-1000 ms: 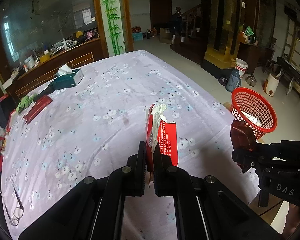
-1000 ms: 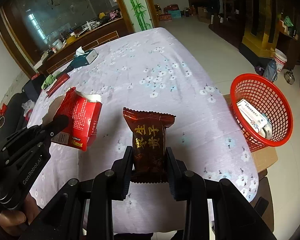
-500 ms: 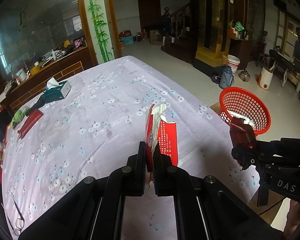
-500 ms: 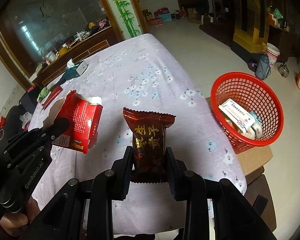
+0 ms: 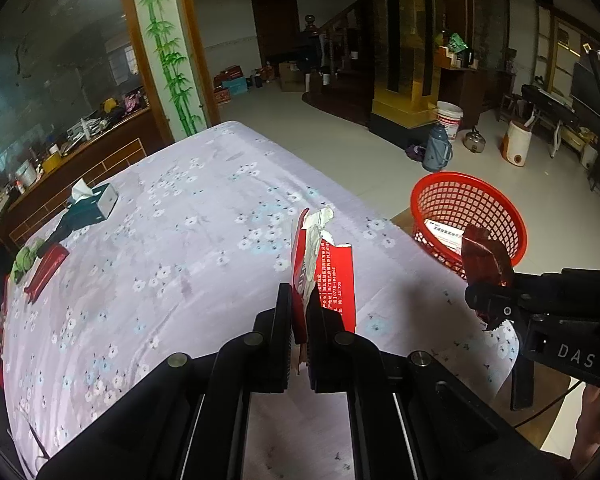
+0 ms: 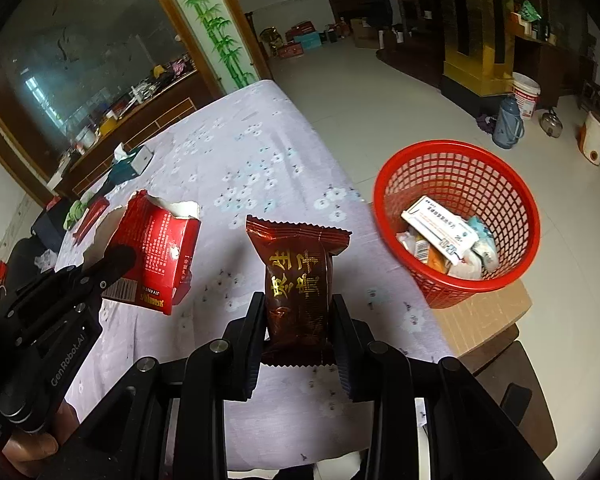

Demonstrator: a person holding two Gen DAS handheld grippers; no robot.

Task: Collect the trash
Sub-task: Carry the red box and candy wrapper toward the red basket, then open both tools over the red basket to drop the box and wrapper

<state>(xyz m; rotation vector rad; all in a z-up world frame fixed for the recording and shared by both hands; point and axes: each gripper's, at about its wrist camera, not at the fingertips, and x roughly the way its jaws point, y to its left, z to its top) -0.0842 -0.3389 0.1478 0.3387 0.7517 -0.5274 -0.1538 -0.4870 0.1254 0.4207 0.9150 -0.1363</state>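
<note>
My left gripper [image 5: 299,308] is shut on a torn red carton [image 5: 326,268], held upright above the flowered tablecloth [image 5: 160,248]. The same red carton [image 6: 156,252] shows at the left of the right wrist view, pinched by the left gripper [image 6: 116,258]. My right gripper [image 6: 296,312] is shut on a dark brown snack packet [image 6: 298,276] with gold characters. In the left wrist view that snack packet [image 5: 485,258] sticks up from the right gripper [image 5: 486,296], in front of the red mesh basket [image 5: 464,200]. The red mesh basket [image 6: 456,172] sits on a cardboard box past the table corner and holds several pieces of trash.
A teal tissue box [image 5: 92,206], a green cloth [image 5: 26,260] and a flat red pack [image 5: 46,268] lie at the table's far left. A cardboard box [image 6: 484,316] carries the basket. A blue thermos [image 5: 438,152], a kettle [image 5: 474,140] and a white bucket [image 5: 450,118] stand on the floor beyond.
Both grippers have moved right and forward toward the basket, still holding the carton and the packet. The basket now appears larger and nearer in both views.
</note>
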